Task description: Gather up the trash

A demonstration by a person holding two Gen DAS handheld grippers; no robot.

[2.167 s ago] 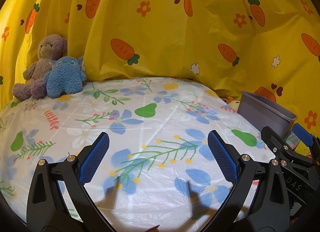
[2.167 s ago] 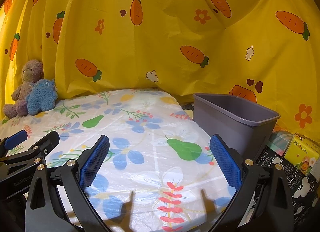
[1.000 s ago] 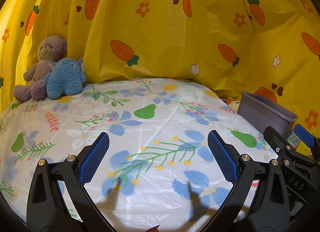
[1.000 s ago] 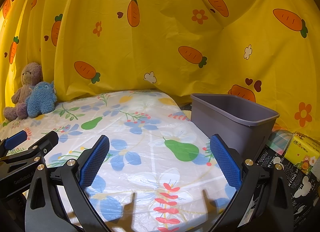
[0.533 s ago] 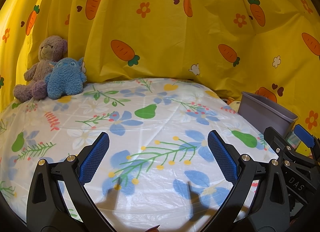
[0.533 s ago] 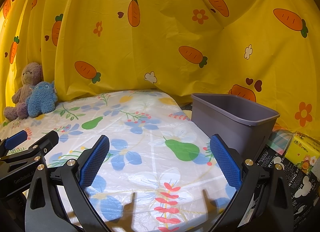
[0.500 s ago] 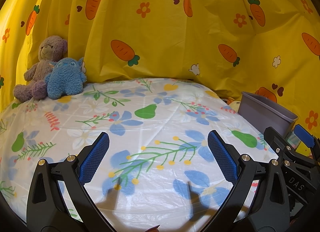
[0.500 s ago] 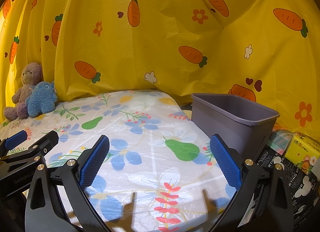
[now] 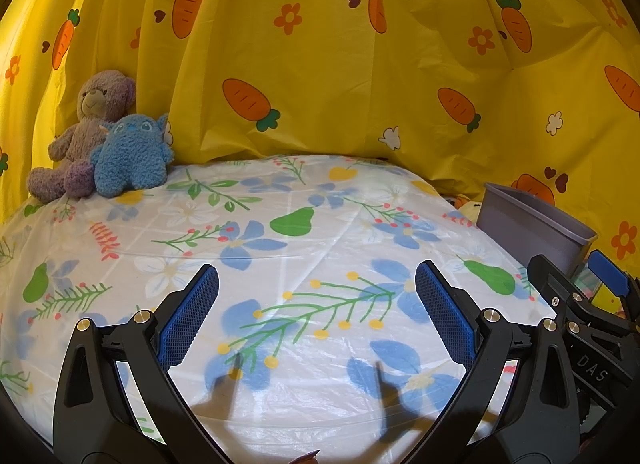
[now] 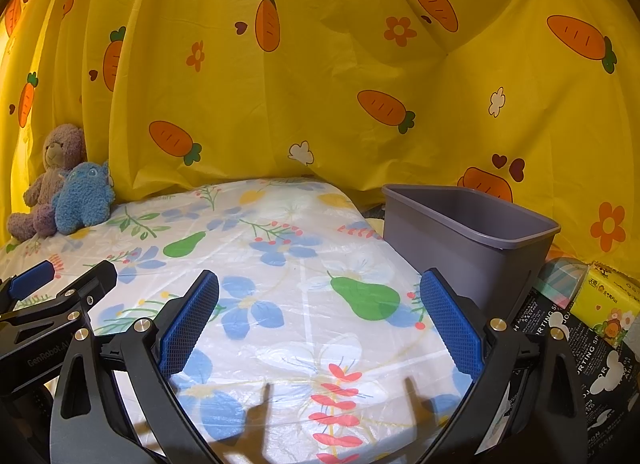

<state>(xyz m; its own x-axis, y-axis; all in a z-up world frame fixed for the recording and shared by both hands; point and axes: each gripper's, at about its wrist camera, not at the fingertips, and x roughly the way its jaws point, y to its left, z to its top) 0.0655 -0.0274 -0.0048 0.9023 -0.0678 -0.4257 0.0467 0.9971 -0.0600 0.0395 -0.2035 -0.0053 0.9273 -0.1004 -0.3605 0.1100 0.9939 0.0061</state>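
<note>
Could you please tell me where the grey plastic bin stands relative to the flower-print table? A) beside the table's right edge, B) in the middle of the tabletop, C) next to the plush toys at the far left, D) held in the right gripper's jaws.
A: the grey plastic bin stands off the right edge of the flower-print table, far from the plush toys; the right gripper is open and holds nothing.

Yellow carrot-print curtain [image 9: 320,64] fills the upper frame in both views, hanging behind a table covered with a floral and pear print cloth [image 9: 304,232]. At left, a purple teddy bear [image 9: 86,120] sits touching a blue plush toy [image 9: 130,152]. Lower right of the right wrist view: yellow tissue pack [image 10: 606,304] on black printed material [image 10: 600,364].
</note>
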